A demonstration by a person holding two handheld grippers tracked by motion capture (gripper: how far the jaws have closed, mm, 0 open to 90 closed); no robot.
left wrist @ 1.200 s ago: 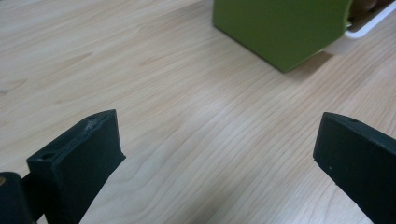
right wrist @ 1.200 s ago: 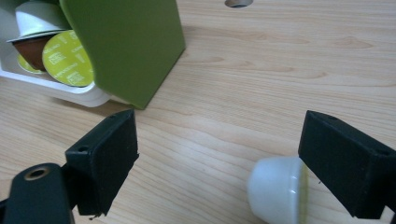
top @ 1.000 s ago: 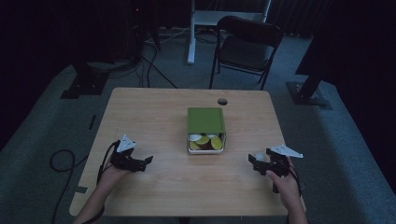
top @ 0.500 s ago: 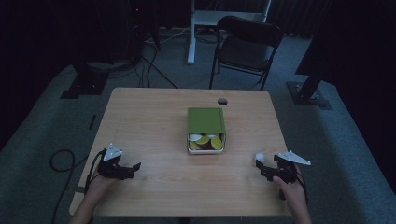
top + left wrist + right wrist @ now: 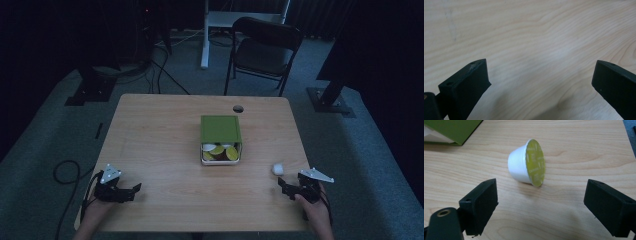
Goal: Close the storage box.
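Capsule: a white coffee capsule (image 5: pixel 526 163) lies on its side on the table (image 5: pixel 150 145), upper middle of the right gripper view, yellow-green foil lid turned toward frame right; in the high view it is the small white spot (image 5: pixel 277 169) lower right of centre.
Why it lies so: tipped over and apart from the box, it looks like a loose piece waiting to be picked up.
Right gripper: (image 5: pixel 541 205) jaws spread wide, nothing between them, capsule just beyond the gap; I judge it is lined up for a grasp across the capsule's body.
Box: green-lidded box (image 5: pixel 220 129), centre of the high view, its near side open and showing yellow, white and dark capsules, probably where the loose one belongs.
Left gripper: (image 5: pixel 539 82) jaws spread, empty, low over bare wood at lower left of the high view (image 5: pixel 134 188), parked clear of the work.
Hands: a hand (image 5: pixel 314 212) comes in from the bottom edge behind the right gripper.
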